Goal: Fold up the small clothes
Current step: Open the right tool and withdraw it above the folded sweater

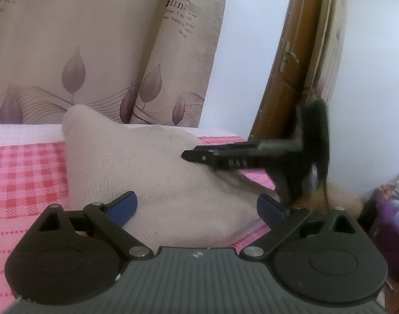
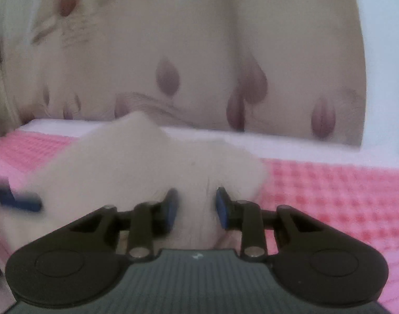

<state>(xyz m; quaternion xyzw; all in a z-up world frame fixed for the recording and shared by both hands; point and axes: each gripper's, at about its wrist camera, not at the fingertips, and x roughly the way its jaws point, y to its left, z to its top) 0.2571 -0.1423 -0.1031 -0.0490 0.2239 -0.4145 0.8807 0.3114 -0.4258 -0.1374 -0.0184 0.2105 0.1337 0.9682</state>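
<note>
Loosely rumpled beige knit garment (image 1: 157, 172) on gingham

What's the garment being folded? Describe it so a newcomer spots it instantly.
Find the pink checked bedspread in front of the leaf-print curtain. On it lies a beige knit garment, rumpled, one corner sticking up. It is the only plain, unpatterned cloth there, and both hand-held grippers are at it.

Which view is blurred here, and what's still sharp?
Right wrist: motion-smeared throughout; cream garment, checked sheet and curtain soft. Left wrist: mostly sharp; only the right gripper crossing the frame streaks; fisheye bends the door.
</note>
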